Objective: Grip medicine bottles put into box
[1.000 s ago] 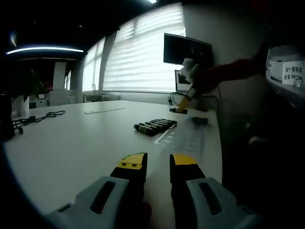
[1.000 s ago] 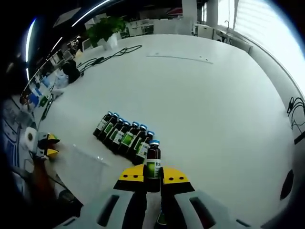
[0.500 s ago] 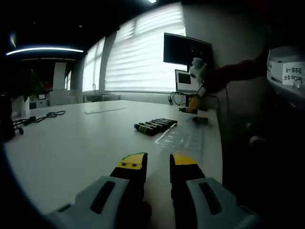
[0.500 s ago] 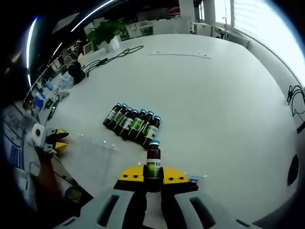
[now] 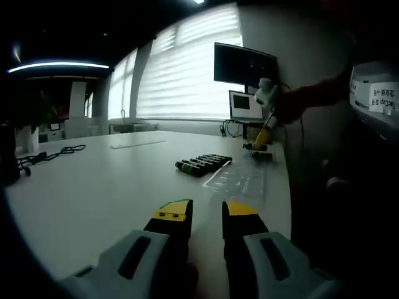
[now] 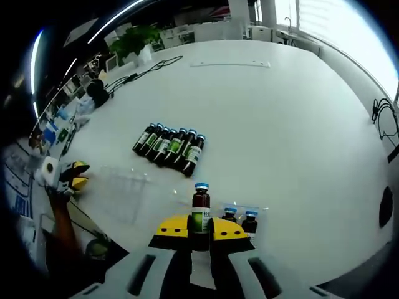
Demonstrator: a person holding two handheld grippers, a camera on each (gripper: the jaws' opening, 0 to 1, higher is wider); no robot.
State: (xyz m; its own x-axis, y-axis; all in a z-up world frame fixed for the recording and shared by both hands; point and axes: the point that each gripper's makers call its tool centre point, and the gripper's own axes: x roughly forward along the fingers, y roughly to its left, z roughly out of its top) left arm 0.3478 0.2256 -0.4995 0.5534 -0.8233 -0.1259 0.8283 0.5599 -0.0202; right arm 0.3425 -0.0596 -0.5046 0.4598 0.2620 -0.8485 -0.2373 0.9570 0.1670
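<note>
— Since a second ago the right gripper (image 6: pixel 201 232) has carried its bottle (image 6: pixel 201 207) off the lying row of bottles (image 6: pixel 169 145) and over the clear box (image 6: pixel 240 218), where two capped bottles stand.

— Grip?

— Jaws clamped on its lower body, upright. Small glass (likely light, smooth, breakable), so hold the labelled barrel, not the cap.

— Left gripper (image 5: pixel 206 217)?

— Parted, empty, low over the white table (image 5: pixel 93 193).
</note>
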